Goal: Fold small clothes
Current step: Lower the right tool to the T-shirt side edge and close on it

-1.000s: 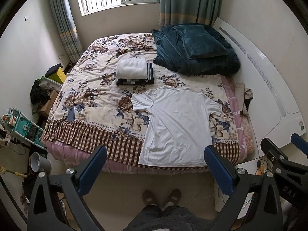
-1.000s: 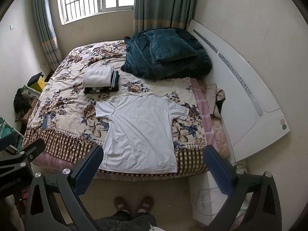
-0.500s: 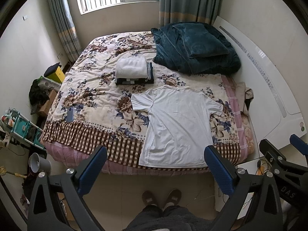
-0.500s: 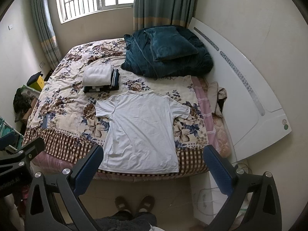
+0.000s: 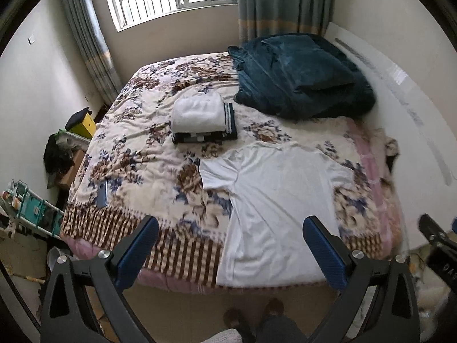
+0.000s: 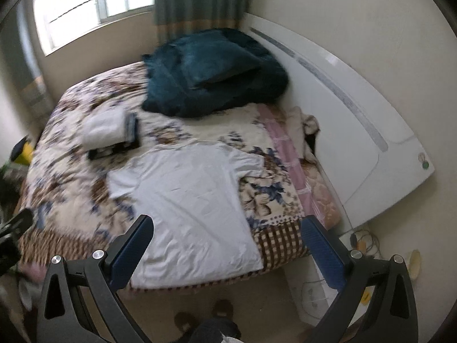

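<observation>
both tongs (image 5: 230,247) (image 6: 227,245): black frames, blue ribbed pads, silver screws; person wears dark trousers, brown shoes.

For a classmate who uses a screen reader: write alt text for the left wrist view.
A white T-shirt lies spread flat near the foot of a bed with a floral cover, seen between the open blue fingers of the left gripper. Behind it sit a stack of folded clothes and a heaped teal blanket; the person's feet show below.
</observation>
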`<state>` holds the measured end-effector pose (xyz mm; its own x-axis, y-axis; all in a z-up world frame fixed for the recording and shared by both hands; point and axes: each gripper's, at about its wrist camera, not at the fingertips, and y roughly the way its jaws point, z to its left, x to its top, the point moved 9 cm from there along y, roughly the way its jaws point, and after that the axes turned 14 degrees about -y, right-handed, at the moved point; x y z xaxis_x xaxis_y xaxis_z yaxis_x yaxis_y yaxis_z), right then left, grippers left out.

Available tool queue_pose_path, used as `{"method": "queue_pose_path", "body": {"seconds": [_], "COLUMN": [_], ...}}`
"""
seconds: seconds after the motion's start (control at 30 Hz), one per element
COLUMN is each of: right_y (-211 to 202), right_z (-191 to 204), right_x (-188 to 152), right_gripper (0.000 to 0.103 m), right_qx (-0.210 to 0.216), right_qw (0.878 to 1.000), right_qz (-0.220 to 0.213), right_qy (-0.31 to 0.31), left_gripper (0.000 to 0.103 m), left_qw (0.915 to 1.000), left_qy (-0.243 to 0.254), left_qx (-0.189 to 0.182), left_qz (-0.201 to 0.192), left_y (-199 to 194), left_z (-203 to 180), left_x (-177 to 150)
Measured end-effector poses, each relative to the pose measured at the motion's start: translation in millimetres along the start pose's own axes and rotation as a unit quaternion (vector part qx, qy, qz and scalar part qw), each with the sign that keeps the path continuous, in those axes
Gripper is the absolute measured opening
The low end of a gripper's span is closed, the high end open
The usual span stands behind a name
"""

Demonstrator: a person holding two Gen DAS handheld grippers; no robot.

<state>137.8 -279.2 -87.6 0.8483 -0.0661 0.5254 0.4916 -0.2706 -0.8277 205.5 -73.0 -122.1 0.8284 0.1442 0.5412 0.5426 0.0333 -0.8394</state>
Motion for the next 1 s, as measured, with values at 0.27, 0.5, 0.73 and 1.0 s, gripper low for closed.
{"method": "queue_pose_path", "body": {"seconds": [0.27, 0.5, 0.73, 1.0], "right_y": [206.0, 400.7, 578.1, 702.8], "right_z": [-50.4, -93.1, -116.6, -116.5], "right_x": [17.5, 28.7, 9.9, -49.6], "right_gripper": [0.103, 0.103, 0.103, 0.08], "right_qx": [-0.011, -0.009, 0.012, 0.126], "right_qw": [0.993, 0.981, 0.965, 0.879], "right_qz": [0.082, 0.146, 0.183, 0.193], "right_qy": [0.088, 0.125, 0.186, 0.417], "left_gripper": [0.103, 0.103, 0.103, 0.103], "left_qw": [0.9983, 0.9927, 0.987, 0.9776], "left_qy": [-0.005, -0.017, -0.005, 0.008], "left_qx": [0.045, 0.076, 0.086, 0.091], "left_qz": [0.037, 0.091, 0.136, 0.19], "left_y": [155.0, 301.9, 431.6, 529.3], "left_z": [-33.9, -68.8, -106.2, -128.9], "left_x": [21.8, 17.2, -8.7, -56.6]}}
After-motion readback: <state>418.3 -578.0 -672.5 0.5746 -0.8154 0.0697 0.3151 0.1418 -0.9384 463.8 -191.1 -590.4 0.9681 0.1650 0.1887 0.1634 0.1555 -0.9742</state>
